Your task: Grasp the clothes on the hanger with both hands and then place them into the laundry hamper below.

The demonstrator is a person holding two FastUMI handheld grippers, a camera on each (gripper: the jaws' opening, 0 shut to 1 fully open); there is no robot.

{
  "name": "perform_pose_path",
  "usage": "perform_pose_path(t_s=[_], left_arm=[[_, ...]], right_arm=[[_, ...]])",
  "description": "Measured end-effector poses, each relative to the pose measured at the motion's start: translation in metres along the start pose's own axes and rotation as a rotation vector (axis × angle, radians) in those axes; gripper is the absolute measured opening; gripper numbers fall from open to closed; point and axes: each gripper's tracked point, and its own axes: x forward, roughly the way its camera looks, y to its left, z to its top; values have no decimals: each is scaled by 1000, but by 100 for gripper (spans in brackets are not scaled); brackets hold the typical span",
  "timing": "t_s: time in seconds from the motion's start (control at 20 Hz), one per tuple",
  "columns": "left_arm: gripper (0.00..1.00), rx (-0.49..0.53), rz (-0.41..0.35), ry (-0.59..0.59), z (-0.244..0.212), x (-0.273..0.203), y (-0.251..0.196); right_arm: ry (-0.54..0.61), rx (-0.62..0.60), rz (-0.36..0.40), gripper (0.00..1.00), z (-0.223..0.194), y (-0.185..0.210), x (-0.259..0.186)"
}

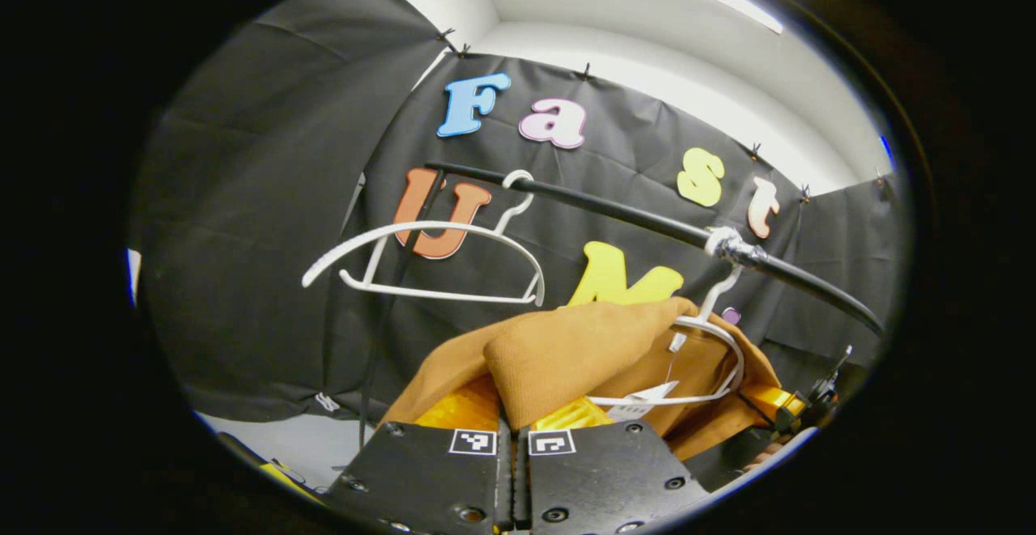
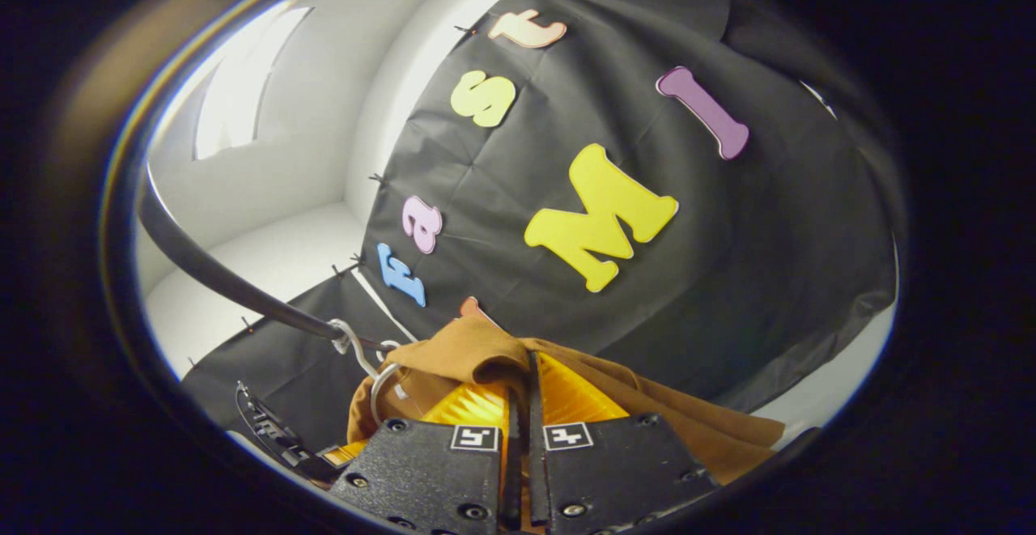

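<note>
A brown garment point(image 1: 583, 349) hangs on a white hanger point(image 1: 716, 357) hooked over a black rail point(image 1: 647, 223). In the left gripper view my left gripper point(image 1: 511, 420) is shut on a fold of that garment, the cloth bunched above its yellow fingers point(image 1: 457, 413). The right gripper view has the same brown garment point(image 2: 477, 357) draped over my right gripper point(image 2: 522, 405), whose yellow fingers point(image 2: 566, 397) are closed on it. The hanger's white hook point(image 2: 356, 353) sits on the rail point(image 2: 218, 276) to the left. The other gripper point(image 1: 789, 405) shows at the garment's far right edge.
An empty white hanger point(image 1: 429, 264) hangs on the rail left of the garment. Black cloth walls point(image 1: 267, 219) close in behind and on both sides. A strip of pale floor point(image 1: 299, 442) shows low on the left.
</note>
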Motion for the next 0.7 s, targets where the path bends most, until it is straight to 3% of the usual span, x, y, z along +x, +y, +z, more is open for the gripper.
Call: perform_pose_path(t_s=[0.45, 0.65, 0.7], left_arm=[[1, -31, -79, 29, 31, 4, 9], [1, -23, -102, 45, 37, 8, 6], [6, -8, -107, 53, 39, 8, 7]], right_arm=[[3, 97, 99, 7, 25, 4, 14], [34, 67, 108, 7, 27, 1, 20], [38, 45, 99, 7, 30, -2, 21]])
